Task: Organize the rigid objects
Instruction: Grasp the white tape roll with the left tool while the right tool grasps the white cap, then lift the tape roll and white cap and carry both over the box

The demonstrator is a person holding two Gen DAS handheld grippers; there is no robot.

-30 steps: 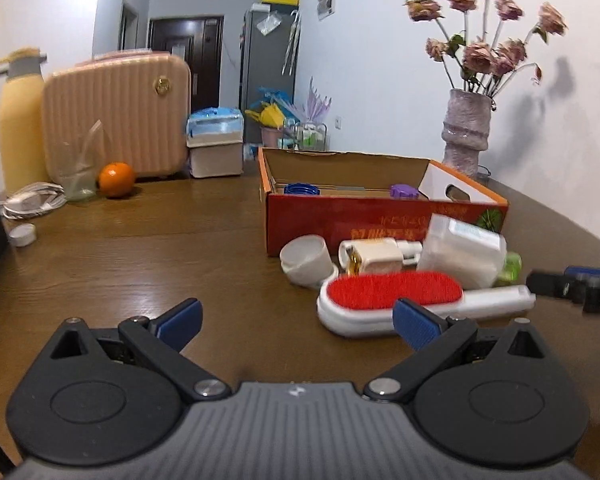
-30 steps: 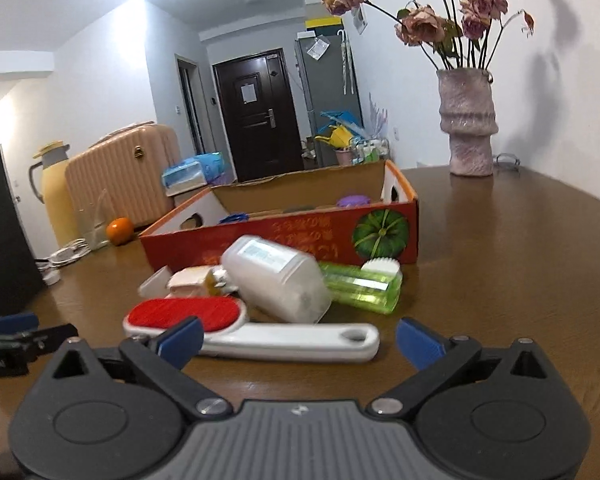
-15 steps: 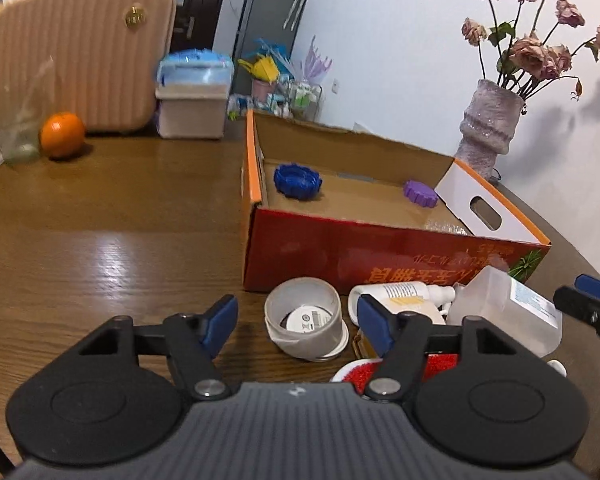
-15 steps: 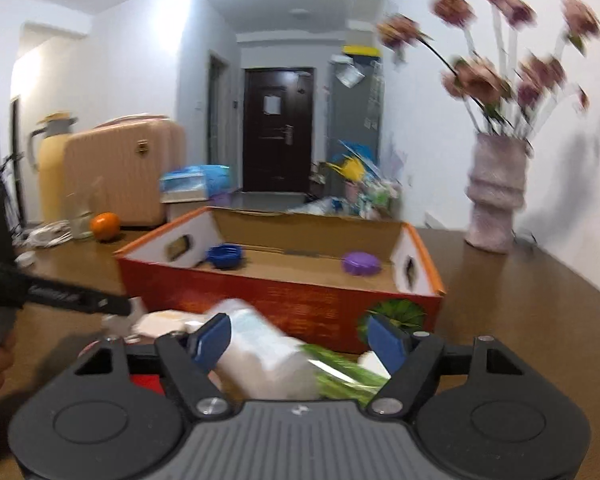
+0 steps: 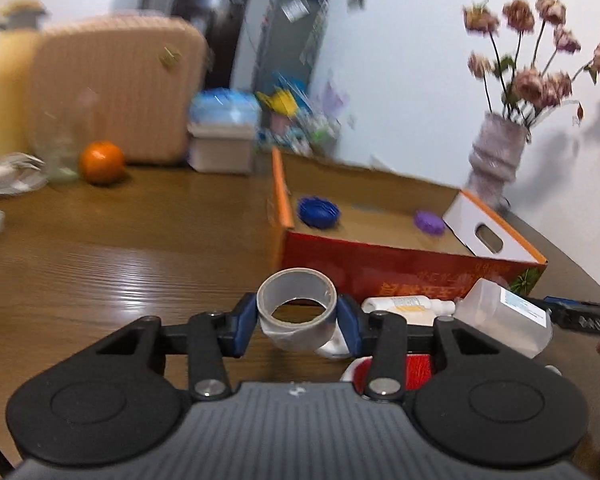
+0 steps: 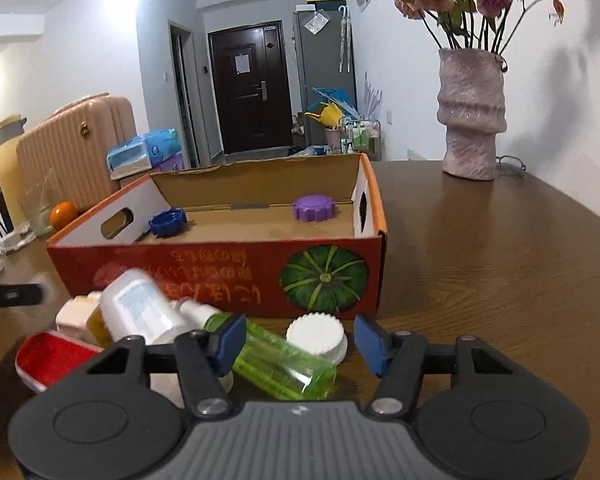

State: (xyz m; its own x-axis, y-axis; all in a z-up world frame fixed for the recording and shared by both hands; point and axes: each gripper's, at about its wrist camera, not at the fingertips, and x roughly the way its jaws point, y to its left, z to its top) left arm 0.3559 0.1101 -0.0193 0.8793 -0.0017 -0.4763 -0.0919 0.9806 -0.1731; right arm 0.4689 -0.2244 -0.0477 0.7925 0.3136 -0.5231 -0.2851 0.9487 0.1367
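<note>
I have the grey tape roll (image 5: 296, 312) between the pads of my left claw (image 5: 297, 322), which touch both its sides as the jaws close; it sits just in front of the red cardboard box (image 5: 384, 258). My right claw (image 6: 300, 338) is closing too, its left pad against the green bottle (image 6: 278, 358) and the right pad still clear, the bottle's white cap (image 6: 317, 338) between them. In the box lie a blue lid (image 6: 167, 222) and a purple lid (image 6: 315, 208). All rest on the brown surface (image 6: 480, 280).
</note>
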